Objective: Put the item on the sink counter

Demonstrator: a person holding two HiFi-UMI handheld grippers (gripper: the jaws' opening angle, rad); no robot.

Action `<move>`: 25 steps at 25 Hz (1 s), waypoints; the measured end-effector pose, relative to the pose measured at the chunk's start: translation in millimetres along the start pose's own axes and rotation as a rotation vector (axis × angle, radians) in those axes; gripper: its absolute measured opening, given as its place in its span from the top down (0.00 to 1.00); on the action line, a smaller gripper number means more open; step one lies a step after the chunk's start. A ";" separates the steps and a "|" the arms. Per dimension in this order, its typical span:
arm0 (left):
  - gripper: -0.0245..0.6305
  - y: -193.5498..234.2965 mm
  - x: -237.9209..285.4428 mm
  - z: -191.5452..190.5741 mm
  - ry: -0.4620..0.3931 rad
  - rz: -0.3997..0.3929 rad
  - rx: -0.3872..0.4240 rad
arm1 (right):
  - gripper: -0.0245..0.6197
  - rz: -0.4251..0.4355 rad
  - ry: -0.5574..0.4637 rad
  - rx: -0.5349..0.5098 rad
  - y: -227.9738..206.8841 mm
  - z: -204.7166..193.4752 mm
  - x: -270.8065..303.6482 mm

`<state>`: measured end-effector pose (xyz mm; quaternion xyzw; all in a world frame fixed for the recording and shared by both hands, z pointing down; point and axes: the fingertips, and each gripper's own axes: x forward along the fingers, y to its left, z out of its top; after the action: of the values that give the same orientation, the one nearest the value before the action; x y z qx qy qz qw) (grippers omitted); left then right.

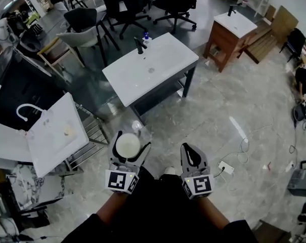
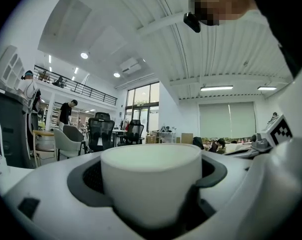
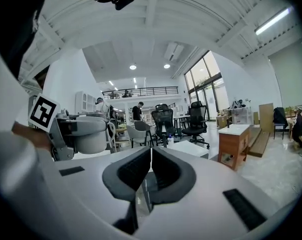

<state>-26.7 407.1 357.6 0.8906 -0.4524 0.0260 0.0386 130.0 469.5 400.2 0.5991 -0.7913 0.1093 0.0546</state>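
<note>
The left gripper [image 1: 131,139] was clamped on a white cup [image 2: 151,179], held in the air well short of the sink counter [image 1: 168,54]. A faucet [image 1: 139,45] stood at its far edge. The right gripper [image 3: 150,164] had its 2 jaws together, empty.

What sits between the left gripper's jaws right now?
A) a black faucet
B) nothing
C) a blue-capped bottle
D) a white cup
D: the left gripper has its jaws closed against both sides of a white cup.
</note>
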 end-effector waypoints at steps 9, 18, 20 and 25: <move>0.27 -27.0 42.7 -24.7 0.041 -0.054 -0.009 | 0.91 -0.049 0.008 0.022 -43.4 -8.3 2.7; 0.27 0.8 121.4 -35.4 0.052 -0.115 -0.024 | 0.91 -0.065 0.053 -0.013 -66.5 4.7 71.2; 0.27 10.5 137.6 -33.9 0.048 -0.122 -0.025 | 0.91 -0.057 0.058 -0.027 -70.6 14.0 93.8; 0.27 50.3 174.4 -29.6 0.050 -0.123 -0.040 | 0.91 -0.050 0.055 -0.032 -78.1 36.1 154.5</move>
<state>35.1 240.2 403.5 0.9148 -0.3963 0.0366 0.0693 163.9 296.0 407.1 0.6147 -0.7758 0.1117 0.0886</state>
